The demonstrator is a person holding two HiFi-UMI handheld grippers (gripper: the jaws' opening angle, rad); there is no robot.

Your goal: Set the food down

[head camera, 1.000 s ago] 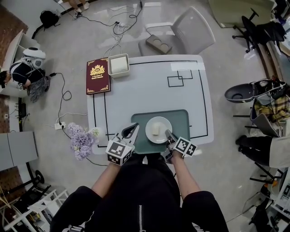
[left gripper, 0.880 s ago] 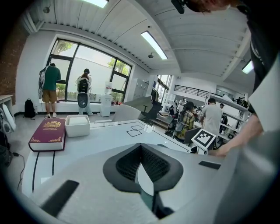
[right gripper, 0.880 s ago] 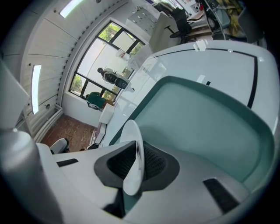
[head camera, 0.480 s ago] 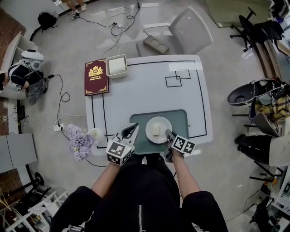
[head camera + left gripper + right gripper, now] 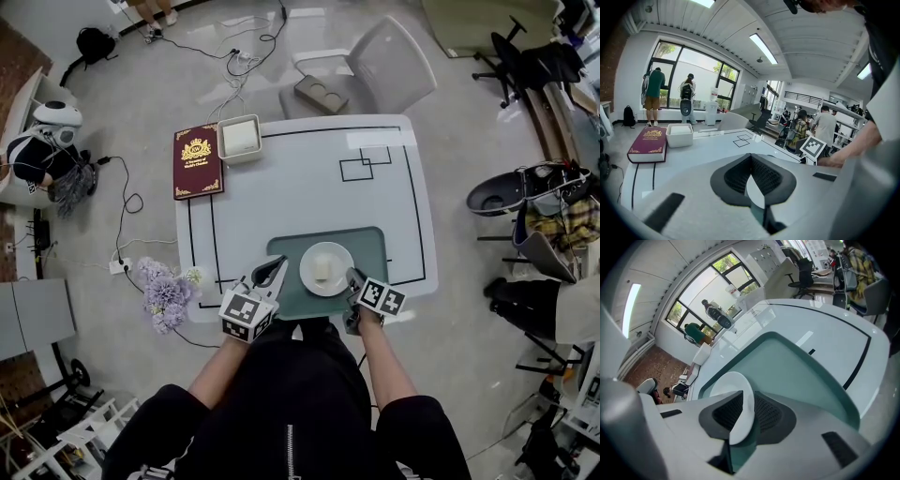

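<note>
A white plate point(image 5: 326, 269) with a pale piece of food point(image 5: 323, 270) lies on the green mat point(image 5: 370, 246) near the table's front edge. My right gripper point(image 5: 351, 277) is at the plate's right rim and is shut on it. In the right gripper view the plate point(image 5: 733, 385) passes between the right gripper's point(image 5: 749, 397) pads, over the mat point(image 5: 787, 362). My left gripper point(image 5: 277, 264) is shut and holds nothing. It hovers at the mat's left edge, a little apart from the plate. The left gripper view shows that gripper's point(image 5: 751, 157) tips touching.
The white table point(image 5: 309, 187) has black outlines on it. A dark red book point(image 5: 198, 159) and a white square container point(image 5: 242, 137) sit at its far left corner. Purple flowers point(image 5: 167, 291) lie off the left side. A grey chair point(image 5: 384, 66) stands beyond the far edge.
</note>
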